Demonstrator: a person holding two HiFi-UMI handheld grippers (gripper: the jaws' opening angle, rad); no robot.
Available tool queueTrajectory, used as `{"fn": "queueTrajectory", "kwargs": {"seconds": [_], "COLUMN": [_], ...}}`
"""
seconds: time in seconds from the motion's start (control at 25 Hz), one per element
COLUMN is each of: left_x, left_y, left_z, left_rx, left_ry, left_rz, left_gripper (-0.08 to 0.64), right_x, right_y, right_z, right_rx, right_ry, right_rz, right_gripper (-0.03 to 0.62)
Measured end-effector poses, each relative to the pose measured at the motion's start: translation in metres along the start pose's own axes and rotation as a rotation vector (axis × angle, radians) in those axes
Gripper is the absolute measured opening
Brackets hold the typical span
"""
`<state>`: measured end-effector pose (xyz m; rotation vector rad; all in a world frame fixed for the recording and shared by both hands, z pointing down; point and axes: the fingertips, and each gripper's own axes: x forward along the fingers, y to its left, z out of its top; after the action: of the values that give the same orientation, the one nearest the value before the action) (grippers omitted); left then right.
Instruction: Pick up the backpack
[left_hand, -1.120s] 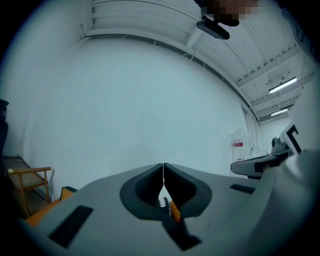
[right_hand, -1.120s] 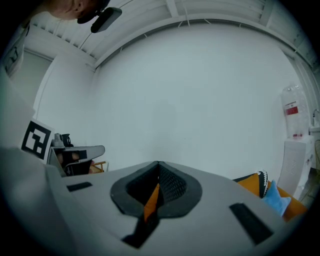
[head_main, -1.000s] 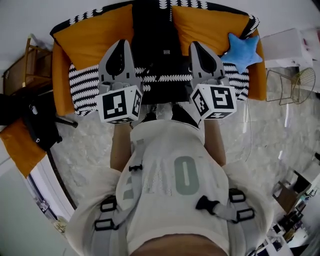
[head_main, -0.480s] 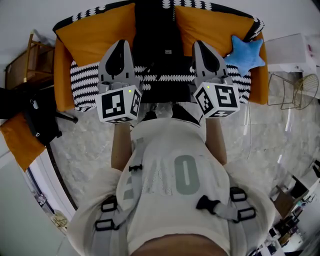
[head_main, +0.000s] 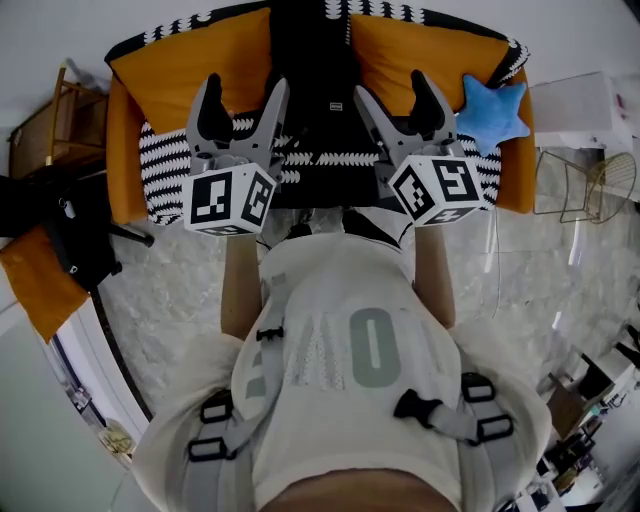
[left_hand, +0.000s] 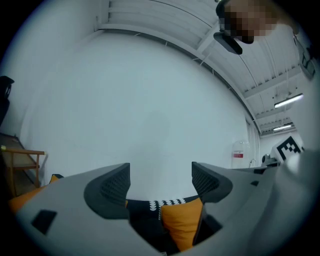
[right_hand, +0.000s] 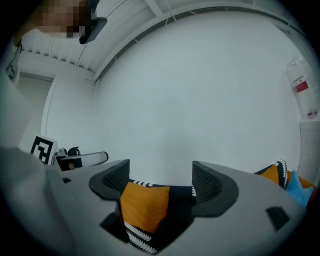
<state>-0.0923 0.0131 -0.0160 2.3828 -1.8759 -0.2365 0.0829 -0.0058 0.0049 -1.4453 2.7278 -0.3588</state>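
A black backpack (head_main: 318, 90) stands upright in the middle of the sofa, against the orange back cushions (head_main: 190, 65). In the head view my left gripper (head_main: 244, 95) is held level just left of the backpack, above the black-and-white blanket (head_main: 165, 165). My right gripper (head_main: 392, 92) hangs just right of it. Both sets of jaws are opening and stand spread wide, with nothing between them. Each gripper view looks over the sofa back at a white wall, with an orange cushion (left_hand: 182, 222) (right_hand: 145, 205) low between the jaws.
A blue star cushion (head_main: 490, 105) lies at the sofa's right end. Right of the sofa are a white box (head_main: 580, 95) and a wire side table (head_main: 585, 180). At the left stand a wooden chair (head_main: 45, 130), a black item (head_main: 75, 240) and an orange cushion (head_main: 40, 285) on the floor.
Both grippers went from shut to spread wide. Both hands stayed in front of the sofa on either side of the backpack; the right one drifted slightly.
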Motion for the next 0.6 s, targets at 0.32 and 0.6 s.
{"fn": "queueTrajectory", "kwargs": {"seconds": [0.32,0.6], "left_x": [0.012,0.028], "left_y": [0.006,0.03], "left_z": [-0.011,-0.06], "left_rx": [0.007,-0.101], "left_ry": [0.037,0.125], "left_rz": [0.018,0.049], "left_gripper": [0.37,0.379], "right_x": [0.006,0.02], "right_y": [-0.016,-0.046], "right_z": [-0.004,-0.032], "right_rx": [0.04,0.117], "right_ry": [0.024,0.071], "right_rz": [-0.01,-0.049], "right_gripper": [0.379,0.37]}}
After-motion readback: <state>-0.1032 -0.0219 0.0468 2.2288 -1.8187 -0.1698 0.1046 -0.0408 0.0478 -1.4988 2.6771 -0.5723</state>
